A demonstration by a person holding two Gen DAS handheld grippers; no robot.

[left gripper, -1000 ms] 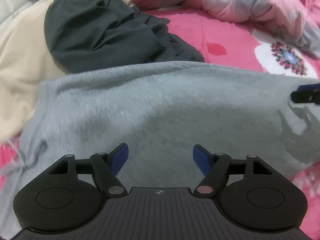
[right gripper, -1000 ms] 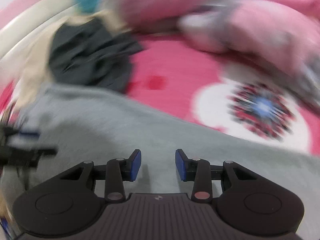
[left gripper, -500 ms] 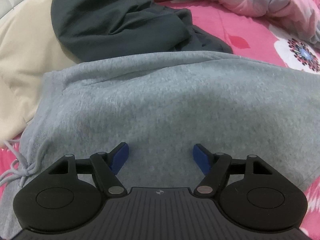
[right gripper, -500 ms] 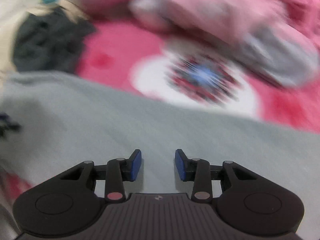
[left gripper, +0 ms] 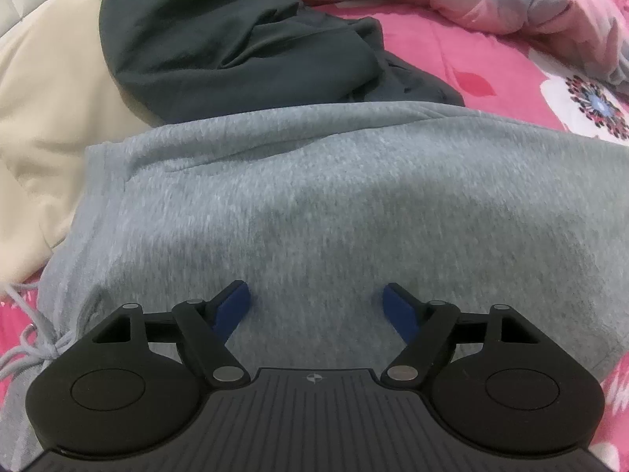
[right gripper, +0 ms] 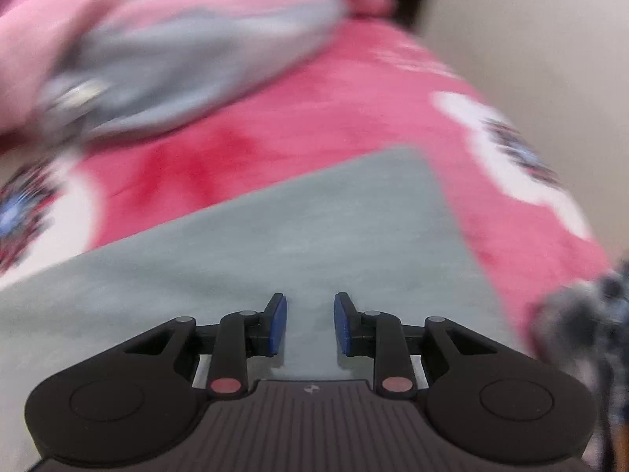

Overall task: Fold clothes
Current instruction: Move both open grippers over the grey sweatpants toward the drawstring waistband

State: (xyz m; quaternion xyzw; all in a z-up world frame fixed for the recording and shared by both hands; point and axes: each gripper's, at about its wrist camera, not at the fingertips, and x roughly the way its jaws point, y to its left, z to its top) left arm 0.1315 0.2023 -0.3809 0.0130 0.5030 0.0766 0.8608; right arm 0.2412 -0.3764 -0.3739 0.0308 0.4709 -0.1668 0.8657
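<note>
A grey sweat garment (left gripper: 322, 196) lies spread flat on the pink floral bedspread (left gripper: 491, 63), with its white drawstring (left gripper: 27, 338) trailing at the left edge. My left gripper (left gripper: 316, 306) hovers over its near part, jaws wide and opening, nothing between them. In the blurred right wrist view the garment's far end (right gripper: 314, 236) shows with a squared corner. My right gripper (right gripper: 310, 322) is above it, jaws narrow and closing with a gap still showing and no cloth pinched.
A dark grey garment (left gripper: 236, 35) lies crumpled on a cream one (left gripper: 51, 98) behind the grey piece. A pink and grey bundle (left gripper: 523, 0) sits at the back right. In the right wrist view a beige surface (right gripper: 530, 59) lies past the bed's edge.
The right wrist view has swept quickly to the right along the grey garment to its far end, and its jaws have narrowed. The left gripper edged forward a little and opened slightly.
</note>
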